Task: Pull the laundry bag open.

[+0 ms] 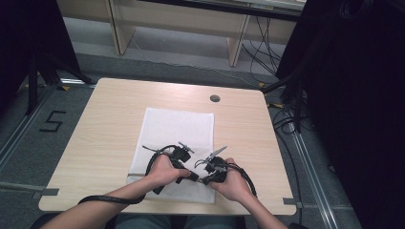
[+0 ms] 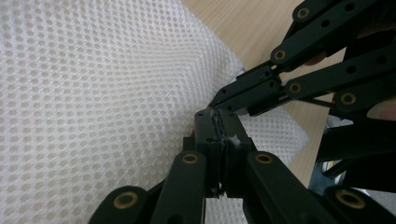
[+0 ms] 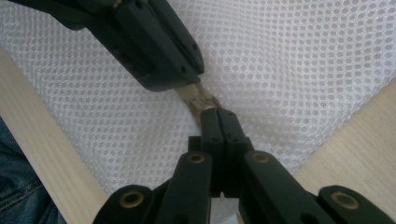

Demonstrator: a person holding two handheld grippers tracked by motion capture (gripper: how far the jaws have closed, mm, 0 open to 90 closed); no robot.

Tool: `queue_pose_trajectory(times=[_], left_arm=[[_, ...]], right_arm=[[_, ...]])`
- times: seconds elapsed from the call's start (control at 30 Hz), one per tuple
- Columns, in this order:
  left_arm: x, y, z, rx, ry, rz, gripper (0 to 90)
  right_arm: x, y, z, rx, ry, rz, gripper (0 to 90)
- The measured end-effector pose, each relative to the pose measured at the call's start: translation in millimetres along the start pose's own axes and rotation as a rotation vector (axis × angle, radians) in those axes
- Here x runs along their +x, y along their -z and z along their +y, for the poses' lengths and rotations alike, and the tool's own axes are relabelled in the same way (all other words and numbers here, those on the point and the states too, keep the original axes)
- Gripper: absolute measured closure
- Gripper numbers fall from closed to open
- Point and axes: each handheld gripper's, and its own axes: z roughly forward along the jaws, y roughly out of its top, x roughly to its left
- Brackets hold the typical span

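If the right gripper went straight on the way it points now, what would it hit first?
Most likely the left gripper, whose shut tips sit just ahead of the right gripper, nearly touching it over the white mesh cloth; depth between them is unclear.

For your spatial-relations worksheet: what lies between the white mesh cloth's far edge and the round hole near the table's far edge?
Bare wood: the table shows nothing between the white mesh cloth and the round hole, as the high view shows.

I count one wooden table (image 1: 105, 129), one white mesh cloth (image 1: 176, 129) spread on it, one round hole (image 1: 215, 98) in the tabletop, and my two grippers, the left gripper (image 1: 191, 175) and the right gripper (image 1: 204, 180), one in each of my two hands
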Motion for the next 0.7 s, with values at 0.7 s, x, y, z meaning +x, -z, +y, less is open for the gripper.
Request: queue_pose_trajectory(times=[0.7], left_arm=[[5.7, 12.1, -7.0, -0.024, 0.048, -0.007, 88.0]], right_arm=[[5.1, -0.6, 2.1, 0.013, 0.006, -0.029, 90.0]])
